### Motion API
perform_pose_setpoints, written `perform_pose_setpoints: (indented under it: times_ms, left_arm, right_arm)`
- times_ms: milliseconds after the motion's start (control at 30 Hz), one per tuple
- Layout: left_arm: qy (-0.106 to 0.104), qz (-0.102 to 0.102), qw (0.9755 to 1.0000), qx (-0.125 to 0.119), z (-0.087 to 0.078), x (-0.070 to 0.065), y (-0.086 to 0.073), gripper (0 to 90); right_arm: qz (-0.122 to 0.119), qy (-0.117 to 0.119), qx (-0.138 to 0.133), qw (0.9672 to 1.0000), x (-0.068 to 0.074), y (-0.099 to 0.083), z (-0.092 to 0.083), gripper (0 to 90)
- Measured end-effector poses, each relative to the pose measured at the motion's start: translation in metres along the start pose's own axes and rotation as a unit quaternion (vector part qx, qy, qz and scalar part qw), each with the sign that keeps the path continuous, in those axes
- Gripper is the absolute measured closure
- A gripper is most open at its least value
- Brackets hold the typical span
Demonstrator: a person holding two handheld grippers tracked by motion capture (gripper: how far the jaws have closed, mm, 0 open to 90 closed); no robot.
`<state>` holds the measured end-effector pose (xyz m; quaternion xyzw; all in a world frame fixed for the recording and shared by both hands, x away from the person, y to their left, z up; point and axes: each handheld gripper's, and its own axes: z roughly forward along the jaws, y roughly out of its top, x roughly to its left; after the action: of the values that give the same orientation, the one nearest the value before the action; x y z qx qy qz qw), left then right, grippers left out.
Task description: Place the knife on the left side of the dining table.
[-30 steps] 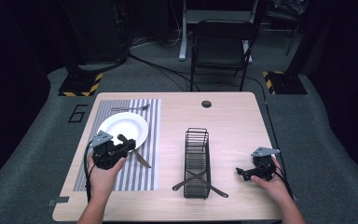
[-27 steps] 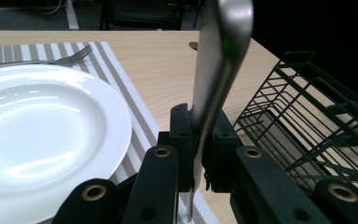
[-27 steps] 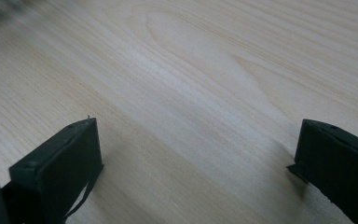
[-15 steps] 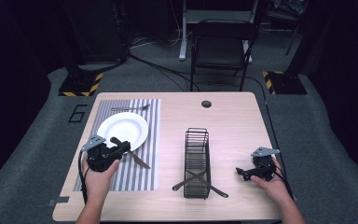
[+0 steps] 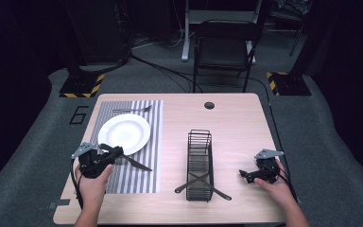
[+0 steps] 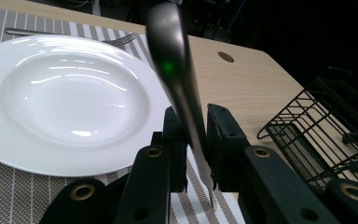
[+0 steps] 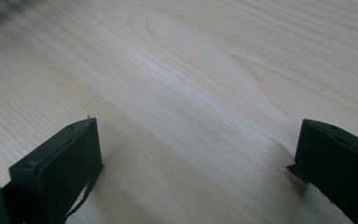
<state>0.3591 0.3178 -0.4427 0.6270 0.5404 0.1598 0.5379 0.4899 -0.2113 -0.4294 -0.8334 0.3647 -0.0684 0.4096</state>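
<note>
Left gripper point(image 5: 116, 152) drawn back, clamped knife point(image 5: 137, 163) blade pointing right

The tabletop point(image 5: 246, 123) is pale wood with a light grain. The placemat point(image 5: 142, 179) has grey and white stripes. The plate point(image 5: 124, 134) is plain white. The wire rack point(image 5: 199, 163) is black, and the knife point(image 6: 177, 84) is dark silver.

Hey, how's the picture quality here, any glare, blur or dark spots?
High view: table lit, surroundings nearly black. Left gripper view: window-like glare streaks on the white plate, the gripped knife soft with a green glint. Right gripper view: far corner of the wood blurred, jaws cast soft shadows.
</note>
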Motion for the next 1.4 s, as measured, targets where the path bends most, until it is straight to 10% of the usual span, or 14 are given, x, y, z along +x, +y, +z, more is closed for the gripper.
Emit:
perform_pose_setpoints:
  times_ms: [667, 1233, 1400]
  left_arm:
    - [0.007, -0.074, 0.9968, -0.029, -0.007, 0.043, -0.035, 71.6]
    - [0.036, -0.042, 0.9981, -0.030, -0.010, 0.054, -0.043, 62.2]
    - [0.037, -0.059, 0.9964, -0.048, -0.016, 0.062, -0.044, 60.3]
  right_arm:
    - [0.000, 0.000, 0.000, 1.0000, 0.000, 0.000, 0.000, 0.0]
    - [0.000, 0.000, 0.001, 1.0000, 0.000, 0.000, 0.000, 0.0]
    - [0.000, 0.000, 0.001, 1.0000, 0.000, 0.000, 0.000, 0.0]
